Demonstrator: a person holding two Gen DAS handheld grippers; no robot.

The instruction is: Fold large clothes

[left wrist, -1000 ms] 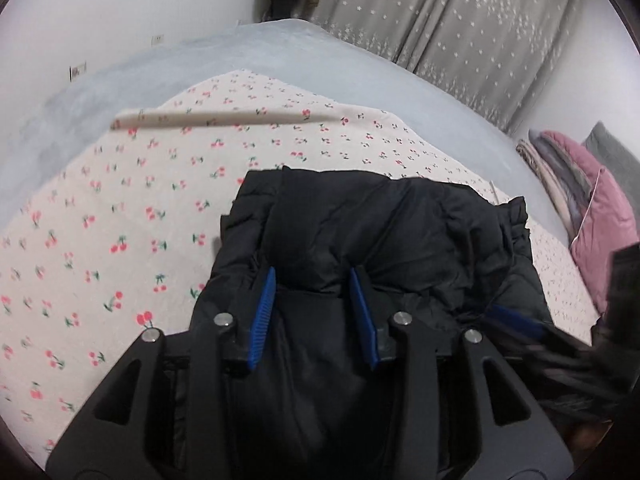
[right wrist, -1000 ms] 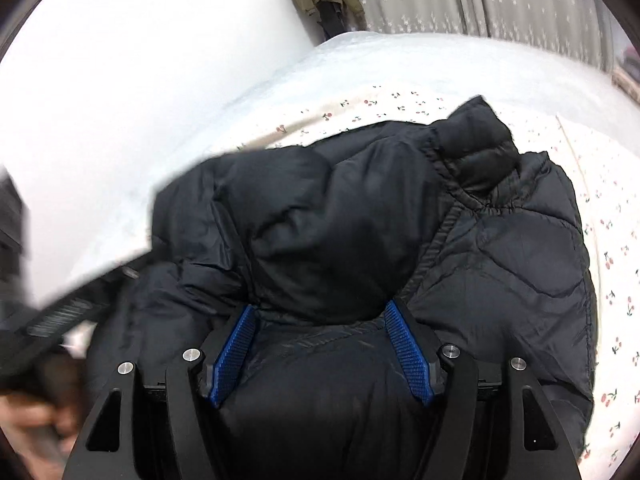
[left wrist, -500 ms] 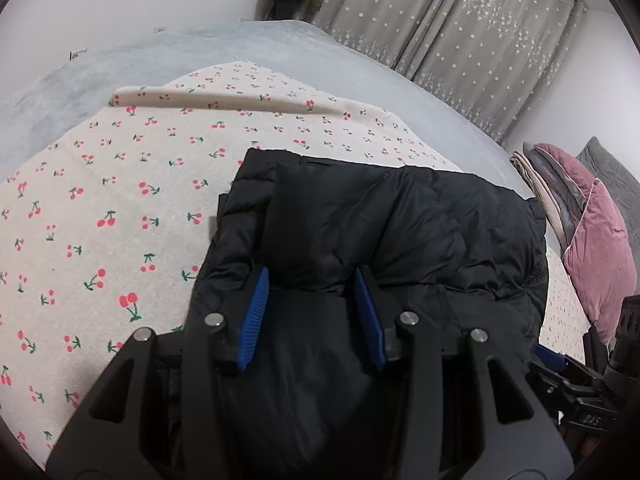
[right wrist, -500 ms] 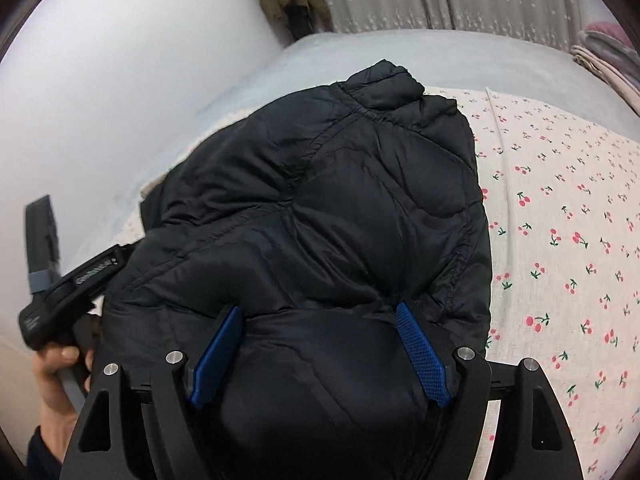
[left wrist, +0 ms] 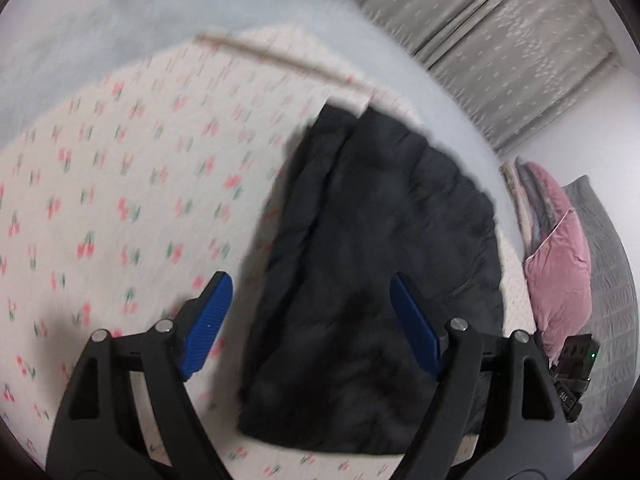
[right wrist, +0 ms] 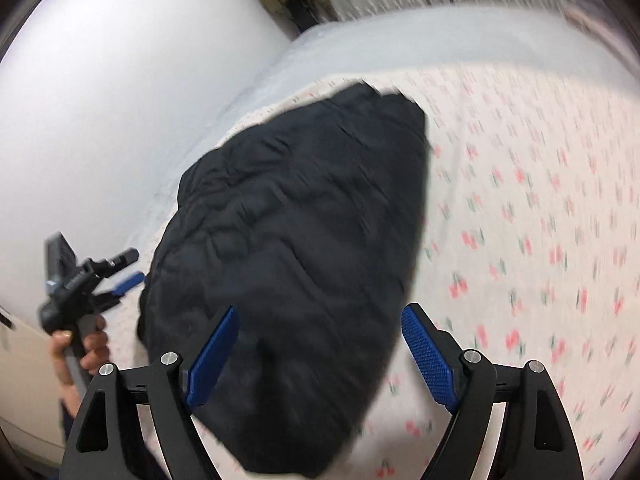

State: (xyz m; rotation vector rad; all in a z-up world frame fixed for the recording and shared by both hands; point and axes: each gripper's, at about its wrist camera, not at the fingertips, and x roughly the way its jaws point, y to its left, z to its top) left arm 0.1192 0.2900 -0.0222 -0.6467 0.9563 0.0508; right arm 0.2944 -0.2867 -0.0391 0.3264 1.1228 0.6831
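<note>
A black puffer jacket point(left wrist: 372, 264) lies folded in a long bundle on the cherry-print sheet point(left wrist: 120, 208). My left gripper point(left wrist: 312, 308) is open above its near end, jaws wide apart and holding nothing. In the right wrist view the jacket point(right wrist: 296, 240) lies ahead, and my right gripper point(right wrist: 320, 340) is open above its near edge, empty. The left gripper point(right wrist: 124, 276) shows there at the far left in a hand. Both views are motion-blurred.
The sheet point(right wrist: 520, 220) covers a grey bed point(left wrist: 100, 56). Pink and grey pillows point(left wrist: 560, 264) are stacked at the right. Dotted curtains point(left wrist: 520, 48) hang behind. A white wall point(right wrist: 100, 100) stands left of the bed.
Both grippers have opened and let go of the jacket, then pulled back. The jacket now lies flat on the sheet.
</note>
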